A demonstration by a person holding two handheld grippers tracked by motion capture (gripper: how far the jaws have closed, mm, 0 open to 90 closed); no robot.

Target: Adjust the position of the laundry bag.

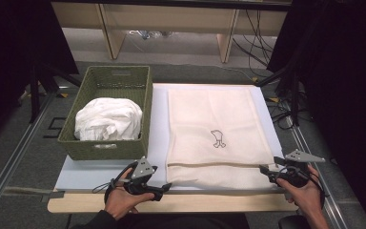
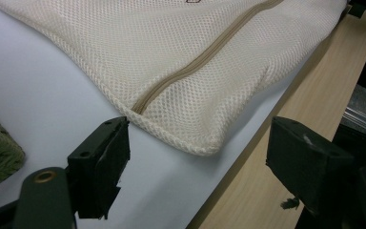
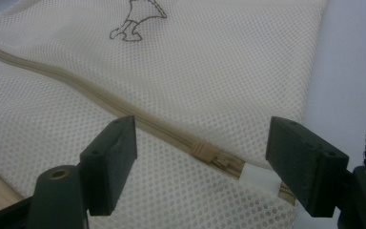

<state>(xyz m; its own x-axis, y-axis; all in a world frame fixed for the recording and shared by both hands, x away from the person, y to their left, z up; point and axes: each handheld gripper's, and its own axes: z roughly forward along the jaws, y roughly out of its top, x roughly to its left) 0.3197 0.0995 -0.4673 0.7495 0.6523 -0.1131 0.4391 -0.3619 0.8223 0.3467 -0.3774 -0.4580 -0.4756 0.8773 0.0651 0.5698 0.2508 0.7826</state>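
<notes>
At the near edge of the table, the left gripper and the right gripper are held with jaws spread and nothing pinched, one at each near corner of the mesh bag, which lies flat on the white mat. In the right gripper view the zip slider is seen between the open jaws, seemingly drawn fully shut, so the zip has not yet been opened. Farther off, the white cloth is left piled in the basket, so loading the bag is judged not yet begun.
</notes>
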